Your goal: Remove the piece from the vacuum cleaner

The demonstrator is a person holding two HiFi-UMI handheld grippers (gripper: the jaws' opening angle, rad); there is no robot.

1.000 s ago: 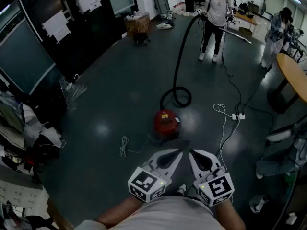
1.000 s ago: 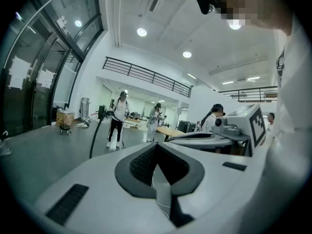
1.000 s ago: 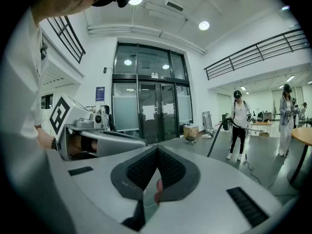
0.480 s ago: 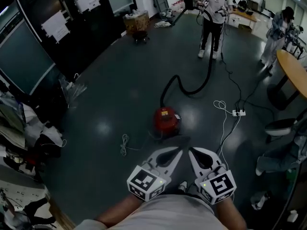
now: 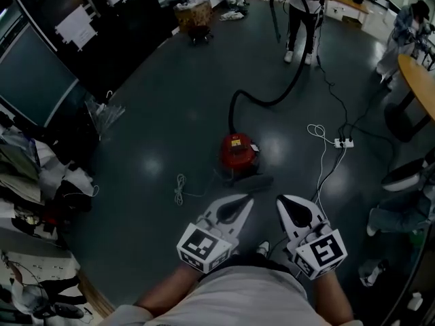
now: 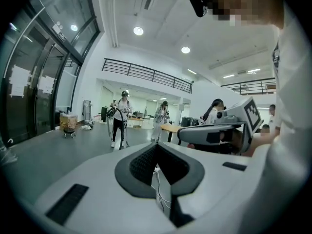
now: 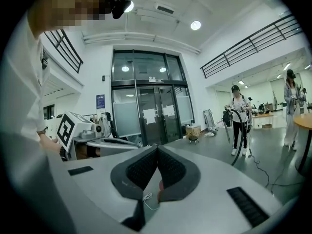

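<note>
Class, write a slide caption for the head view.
Left gripper and right gripper, both shut and empty, hover short of the red vacuum cleaner, whose black hose runs to a standing person.

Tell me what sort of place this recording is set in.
Probably a large open office or lab hall. It has tall glass doors, a railed mezzanine, and a wide dark floor with a wooden table at its edge. A red vacuum cleaner stands mid-floor.
</note>
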